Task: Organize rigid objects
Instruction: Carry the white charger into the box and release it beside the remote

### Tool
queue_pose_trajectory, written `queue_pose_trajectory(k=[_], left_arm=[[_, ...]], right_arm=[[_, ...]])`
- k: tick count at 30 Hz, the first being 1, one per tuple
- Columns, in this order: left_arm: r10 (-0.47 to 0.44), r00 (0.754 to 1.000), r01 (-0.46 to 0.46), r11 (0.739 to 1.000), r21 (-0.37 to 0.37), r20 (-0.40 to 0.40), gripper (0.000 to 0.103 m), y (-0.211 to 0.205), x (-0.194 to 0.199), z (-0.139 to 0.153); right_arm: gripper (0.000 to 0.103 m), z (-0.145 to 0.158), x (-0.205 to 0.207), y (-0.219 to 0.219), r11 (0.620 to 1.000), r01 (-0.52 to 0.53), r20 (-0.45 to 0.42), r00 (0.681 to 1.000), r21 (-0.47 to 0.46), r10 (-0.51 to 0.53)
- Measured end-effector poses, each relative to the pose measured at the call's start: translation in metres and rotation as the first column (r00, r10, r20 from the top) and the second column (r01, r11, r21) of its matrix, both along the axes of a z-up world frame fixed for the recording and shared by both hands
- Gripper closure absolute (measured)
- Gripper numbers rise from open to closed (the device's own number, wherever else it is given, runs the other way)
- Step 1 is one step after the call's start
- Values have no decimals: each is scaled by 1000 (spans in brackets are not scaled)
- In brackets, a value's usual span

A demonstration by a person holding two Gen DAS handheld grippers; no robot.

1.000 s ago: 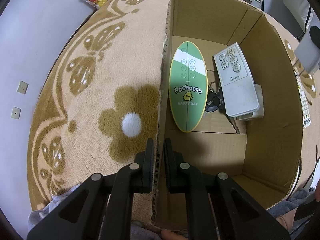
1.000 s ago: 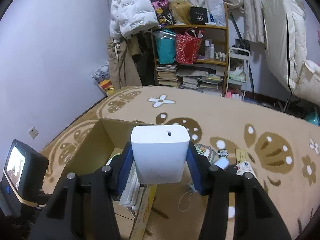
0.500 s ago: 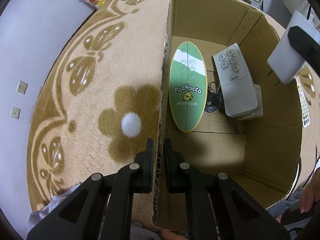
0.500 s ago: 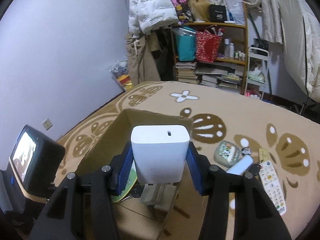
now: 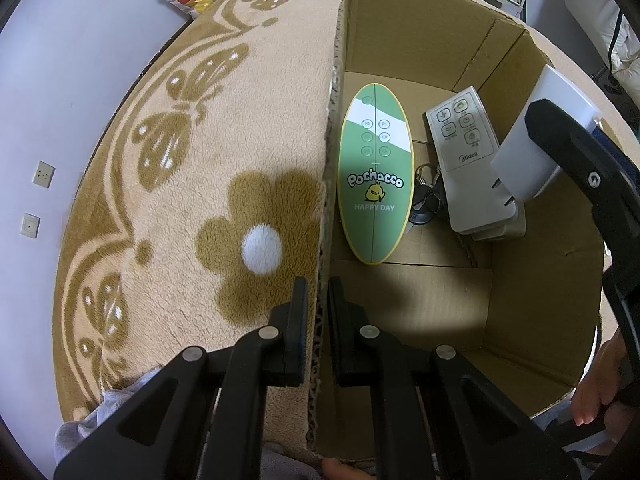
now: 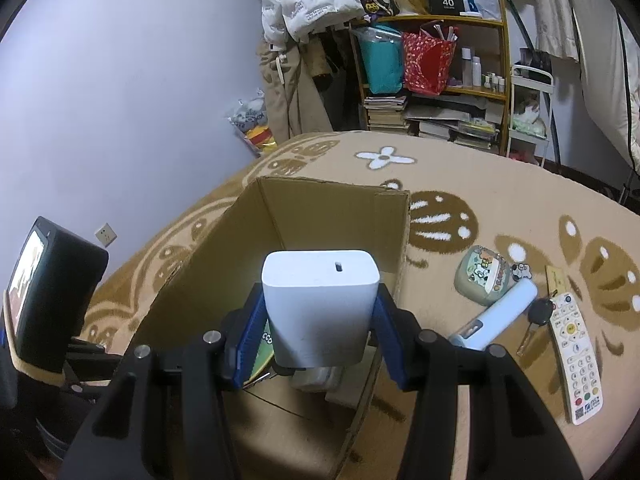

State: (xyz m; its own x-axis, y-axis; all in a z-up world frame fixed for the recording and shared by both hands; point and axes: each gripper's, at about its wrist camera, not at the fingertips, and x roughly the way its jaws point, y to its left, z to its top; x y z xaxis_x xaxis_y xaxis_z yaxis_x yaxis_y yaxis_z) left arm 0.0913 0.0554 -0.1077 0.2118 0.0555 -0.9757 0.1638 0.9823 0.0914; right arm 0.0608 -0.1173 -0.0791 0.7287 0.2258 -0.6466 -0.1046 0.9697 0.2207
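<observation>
An open cardboard box [image 5: 416, 28] [image 6: 332, 216] stands on the patterned rug. My left gripper [image 5: 318, 292] is shut on the box's left wall near its front corner. On the box floor lie a green oval Pochacco remote [image 5: 375, 176], a white Midea remote [image 5: 472, 164] on top of another flat item, and a bunch of keys [image 5: 426, 196] between them. My right gripper [image 6: 320, 312] is shut on a white power adapter [image 6: 320, 304] [image 5: 536, 148], holding it over the box's right side, prongs down.
On the rug right of the box lie a round cartoon case [image 6: 484, 276], a pale blue tube [image 6: 500, 316], a car key [image 6: 538, 314] and a white TV remote [image 6: 576, 356]. A shelf of books and bags [image 6: 432, 80] stands behind. A hand [image 5: 600, 384] shows at lower right.
My right gripper has carried the white adapter forward and down, from beside the box to over its right side. The left gripper has stayed clamped on the box wall.
</observation>
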Motion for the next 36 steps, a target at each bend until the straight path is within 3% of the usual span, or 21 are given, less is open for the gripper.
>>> queue_pose_trajectory(k=[21, 29, 32, 33, 36], left_arm=[[0, 1000, 0, 1000, -3, -1, 94, 0, 0, 0], [-1, 1000, 1, 1000, 4, 0, 93, -1, 0, -1], [0, 1000, 0, 1000, 1, 0, 93, -1, 0, -1], [0, 1000, 0, 1000, 2, 0, 93, -1, 0, -1], [0, 1000, 0, 1000, 2, 0, 93, -1, 0, -1]], right_arm=[[46, 0, -2, 5, 1000, 5, 10, 1000, -26, -5], [24, 16, -7, -9, 999, 36, 57, 998, -11, -36], [21, 23, -9, -18, 998, 55, 67, 996, -13, -54], [15, 24, -8, -21, 998, 62, 68, 996, -14, -61], [11, 28, -9, -33, 996, 91, 81, 993, -25, -89]])
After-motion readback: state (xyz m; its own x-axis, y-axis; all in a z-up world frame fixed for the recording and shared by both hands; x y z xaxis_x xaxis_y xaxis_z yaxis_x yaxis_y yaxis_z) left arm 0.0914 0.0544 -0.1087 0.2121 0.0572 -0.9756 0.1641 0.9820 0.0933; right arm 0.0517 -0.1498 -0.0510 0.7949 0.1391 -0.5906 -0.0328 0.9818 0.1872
